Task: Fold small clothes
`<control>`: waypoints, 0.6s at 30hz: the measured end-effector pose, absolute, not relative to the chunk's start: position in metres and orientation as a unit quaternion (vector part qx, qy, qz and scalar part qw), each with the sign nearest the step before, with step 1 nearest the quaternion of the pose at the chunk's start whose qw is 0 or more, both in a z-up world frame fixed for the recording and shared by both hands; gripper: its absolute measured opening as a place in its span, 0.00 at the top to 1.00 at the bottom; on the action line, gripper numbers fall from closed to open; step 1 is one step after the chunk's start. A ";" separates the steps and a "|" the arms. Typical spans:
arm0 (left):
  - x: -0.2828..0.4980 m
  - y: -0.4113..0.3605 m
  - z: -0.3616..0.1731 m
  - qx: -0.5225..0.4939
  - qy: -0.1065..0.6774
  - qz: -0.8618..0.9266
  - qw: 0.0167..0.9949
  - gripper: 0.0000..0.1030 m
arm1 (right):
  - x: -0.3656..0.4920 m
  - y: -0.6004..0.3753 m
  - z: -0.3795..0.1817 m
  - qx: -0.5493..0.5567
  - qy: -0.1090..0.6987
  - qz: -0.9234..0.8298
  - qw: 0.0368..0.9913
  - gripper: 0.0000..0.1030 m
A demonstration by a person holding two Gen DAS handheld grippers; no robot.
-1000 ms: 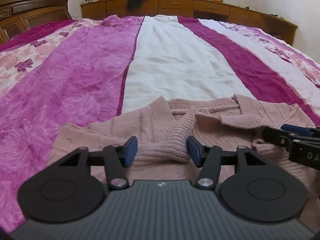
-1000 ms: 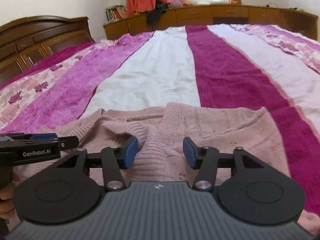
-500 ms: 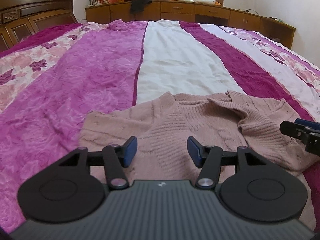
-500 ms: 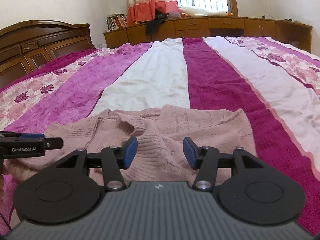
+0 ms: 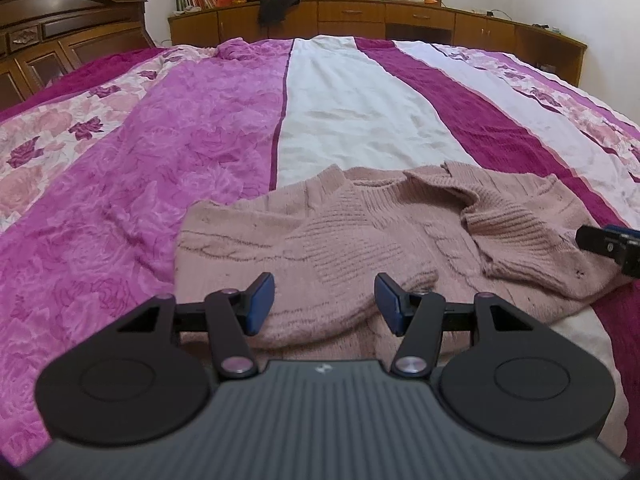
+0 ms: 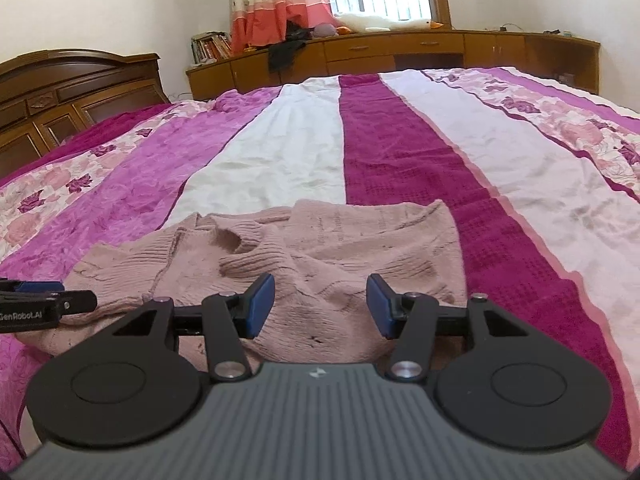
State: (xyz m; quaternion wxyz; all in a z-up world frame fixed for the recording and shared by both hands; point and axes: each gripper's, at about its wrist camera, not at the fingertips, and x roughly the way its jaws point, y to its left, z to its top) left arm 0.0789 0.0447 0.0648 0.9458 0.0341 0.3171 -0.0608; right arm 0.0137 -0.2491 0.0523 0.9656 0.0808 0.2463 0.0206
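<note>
A dusty-pink knitted sweater point(image 5: 360, 240) lies crumpled on the bed, its sleeves folded in over the body; it also shows in the right wrist view point(image 6: 320, 256). My left gripper point(image 5: 324, 304) is open and empty, held just above the sweater's near left part. My right gripper point(image 6: 320, 302) is open and empty above the sweater's near right part. The right gripper's tip shows at the right edge of the left wrist view point(image 5: 608, 244). The left gripper's tip shows at the left edge of the right wrist view point(image 6: 44, 300).
The bedspread point(image 5: 360, 112) has pink, white and magenta stripes and stretches far beyond the sweater. A dark wooden headboard point(image 6: 72, 92) stands at the left. Low wooden cabinets point(image 6: 420, 52) with books, clothes and a plush goose line the far wall.
Both grippers have pulled back and risen from the sweater, staying open. The sweater now lies farther ahead and more of it shows, with the sleeves resting folded over it.
</note>
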 end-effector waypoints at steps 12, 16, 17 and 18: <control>0.072 0.040 0.059 0.056 0.314 -0.067 0.946 0.44 | 0.011 -0.254 0.039 0.087 0.267 0.015 0.960 0.43; 0.073 0.038 0.055 0.067 0.316 -0.073 0.944 0.44 | 0.012 -0.253 0.034 0.086 0.274 0.014 0.958 0.43; 0.072 0.038 0.054 0.073 0.315 -0.076 0.943 0.44 | 0.013 -0.252 0.034 0.085 0.275 0.014 0.957 0.43; 0.072 0.037 0.053 0.078 0.313 -0.078 0.943 0.44 | 0.013 -0.251 0.033 0.084 0.276 0.014 0.957 0.43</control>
